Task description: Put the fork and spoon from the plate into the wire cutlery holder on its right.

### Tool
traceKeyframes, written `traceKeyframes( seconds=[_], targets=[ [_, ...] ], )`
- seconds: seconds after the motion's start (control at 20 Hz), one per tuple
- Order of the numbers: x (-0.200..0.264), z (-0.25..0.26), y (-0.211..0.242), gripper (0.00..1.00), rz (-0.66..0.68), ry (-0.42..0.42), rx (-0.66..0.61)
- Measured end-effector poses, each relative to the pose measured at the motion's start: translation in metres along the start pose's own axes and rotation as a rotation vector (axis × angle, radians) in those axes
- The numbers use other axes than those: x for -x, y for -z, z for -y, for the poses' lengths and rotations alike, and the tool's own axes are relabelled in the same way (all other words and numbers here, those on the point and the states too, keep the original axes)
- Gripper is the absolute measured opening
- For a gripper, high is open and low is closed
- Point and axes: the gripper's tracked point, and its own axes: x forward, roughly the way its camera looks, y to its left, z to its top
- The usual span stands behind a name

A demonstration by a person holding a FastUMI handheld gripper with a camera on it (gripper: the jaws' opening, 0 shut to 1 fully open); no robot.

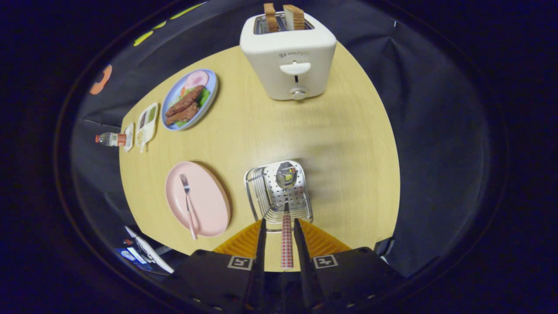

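Between the two fingers of the gripper [279, 226] runs the red-checked handle of the spoon [286, 205], and both fingers look pressed against it, so the gripper is narrow and holding the spoon by its handle; the bowl of the spoon points away from the hand and hangs over the wire holder [279, 194], which sits just ahead of the fingertips on the pale wooden table [348, 144]. The step in hand, I'd judge, is lowering the spoon into that holder; doing it well means keeping the bowl inside the wire rim, tipping the handle up so the spoon goes in steeply, and only then easing the fingers apart (let go too soon and it could clatter onto the rim or slide out over the table).

Just to the left of the holder lies the pink plate [213, 209], with the fork [188, 205] on it, tines away from the hand, handle toward the near rim; that one is not yet done. Farther off on the left sits a blue plate [212, 93] of food, with small dishes [147, 124] and a bottle [109, 139] beside it; at the far edge stands a white toaster [290, 59] with two slices of toast [283, 17] sticking up.
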Motion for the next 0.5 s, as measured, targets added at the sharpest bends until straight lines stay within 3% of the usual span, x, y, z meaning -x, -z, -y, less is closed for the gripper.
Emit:
traceKeyframes(
  seconds=[0.25,0.35,0.5],
  targets=[
    [0.029,-0.019,-0.031,0.76,0.296,-0.011,0.104],
    [0.038,-0.039,-0.027,0.84,0.392,-0.027,0.139],
    [0.030,-0.086,0.002,0.89,0.431,-0.076,0.200]
  ],
)
